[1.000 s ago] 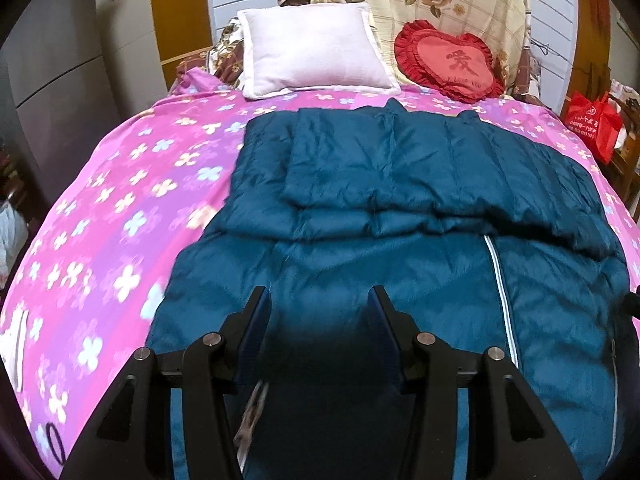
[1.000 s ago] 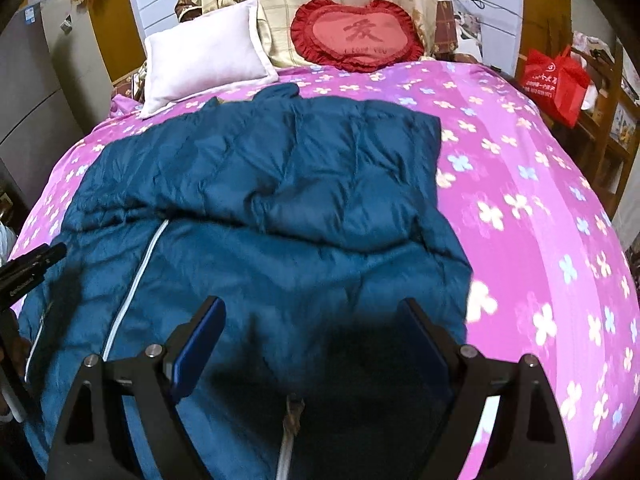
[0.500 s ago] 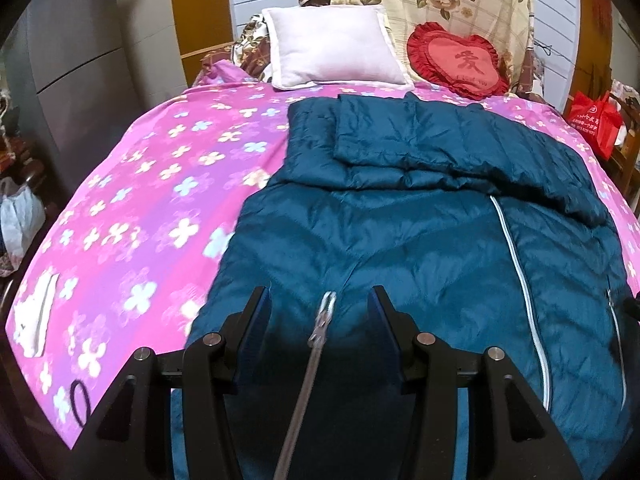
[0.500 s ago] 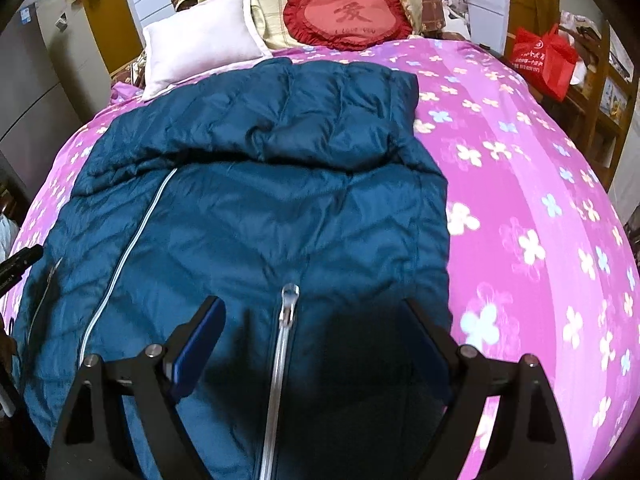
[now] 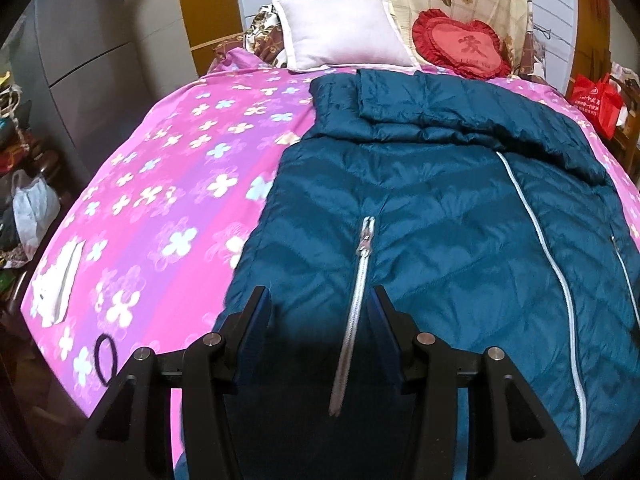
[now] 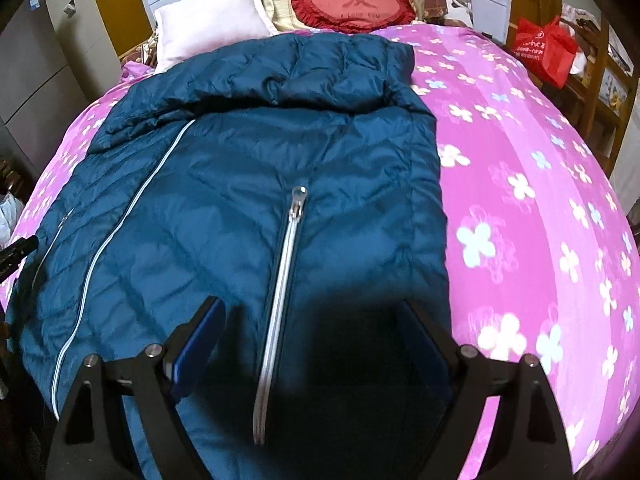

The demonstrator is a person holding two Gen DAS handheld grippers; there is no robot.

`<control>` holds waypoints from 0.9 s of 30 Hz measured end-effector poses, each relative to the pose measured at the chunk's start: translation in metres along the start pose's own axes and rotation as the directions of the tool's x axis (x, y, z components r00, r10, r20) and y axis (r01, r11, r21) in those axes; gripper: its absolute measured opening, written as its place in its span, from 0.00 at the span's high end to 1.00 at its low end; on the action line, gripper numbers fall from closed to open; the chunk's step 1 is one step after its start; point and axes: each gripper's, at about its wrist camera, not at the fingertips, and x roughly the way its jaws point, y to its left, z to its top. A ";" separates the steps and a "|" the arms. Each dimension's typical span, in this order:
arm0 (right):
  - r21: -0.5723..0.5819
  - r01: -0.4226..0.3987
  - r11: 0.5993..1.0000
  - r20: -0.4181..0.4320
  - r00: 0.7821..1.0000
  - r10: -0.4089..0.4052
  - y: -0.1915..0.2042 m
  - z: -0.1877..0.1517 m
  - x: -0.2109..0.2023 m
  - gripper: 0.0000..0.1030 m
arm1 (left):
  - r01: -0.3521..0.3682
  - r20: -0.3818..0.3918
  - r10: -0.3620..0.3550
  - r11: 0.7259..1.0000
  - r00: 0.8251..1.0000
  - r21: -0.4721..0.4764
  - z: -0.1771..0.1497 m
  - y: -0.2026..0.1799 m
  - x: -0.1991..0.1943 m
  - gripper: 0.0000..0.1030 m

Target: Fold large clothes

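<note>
Though near, jacket (image 5: 440, 216) hem cut off

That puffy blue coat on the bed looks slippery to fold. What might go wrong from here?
The blue coat is shiny and padded, so a fold may spring open or slide on the pink sheet. Each hand-held gripper, left and right, straddles a pocket zipper; pads could catch on the teeth. The black hair tie near the coat's edge could get swept off.

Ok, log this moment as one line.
stage: hem end next | coat: flat on bed, top end folded | left claw: open over pocket zip | right claw: open, empty
</note>
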 end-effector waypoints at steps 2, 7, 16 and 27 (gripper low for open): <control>-0.007 0.004 1.000 0.000 1.000 -0.004 -0.001 -0.006 -0.005 0.12 | 0.001 -0.002 -0.001 1.000 1.000 -0.004 -0.005 0.003 -0.003 0.69; 0.001 -0.003 1.000 -0.008 1.000 0.003 -0.004 -0.020 -0.011 0.12 | 0.006 -0.024 -0.006 1.000 1.000 -0.020 -0.017 0.013 -0.006 0.69; 0.002 0.010 1.000 -0.026 1.000 -0.010 -0.014 -0.037 -0.021 0.12 | 0.037 -0.064 -0.041 0.998 0.997 -0.059 -0.032 0.032 -0.011 0.69; 0.056 0.012 0.998 -0.073 0.997 -0.008 -0.043 -0.056 -0.026 0.12 | 0.118 -0.115 -0.135 0.983 0.984 -0.143 -0.045 0.076 -0.021 0.69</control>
